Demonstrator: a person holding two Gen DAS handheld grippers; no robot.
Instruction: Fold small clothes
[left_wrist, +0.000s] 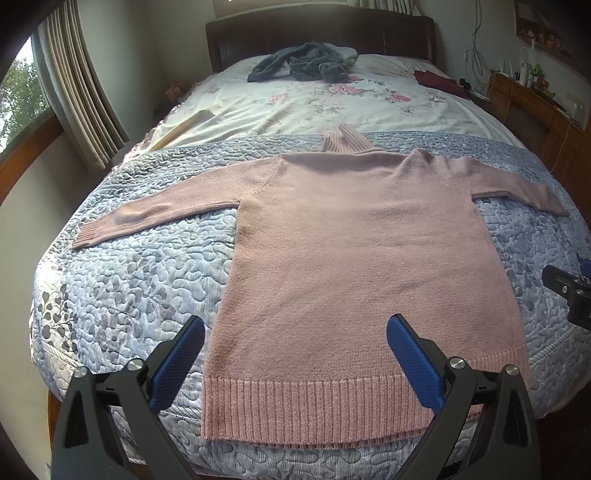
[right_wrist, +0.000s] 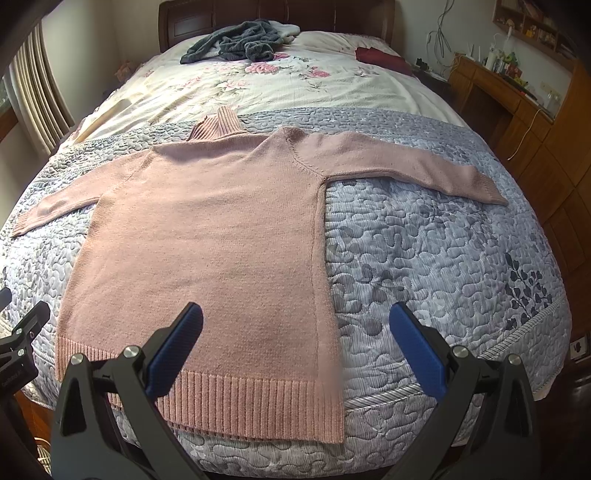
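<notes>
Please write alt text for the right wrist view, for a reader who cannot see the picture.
A pink knitted sweater lies flat on a grey quilted bedspread, both sleeves spread out, ribbed hem nearest the camera. The open right tongs hover above the hem, holding nothing. Farther back, a dark grey garment lies crumpled on a floral sheet.

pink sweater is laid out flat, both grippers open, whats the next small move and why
Probably bring the left gripper out to the left sleeve cuff and pinch it, ready to fold that sleeve across the body. The pink sweater lies flat on the quilt with both sleeves spread wide, and the right gripper also hangs open above the hem, holding nothing.
</notes>
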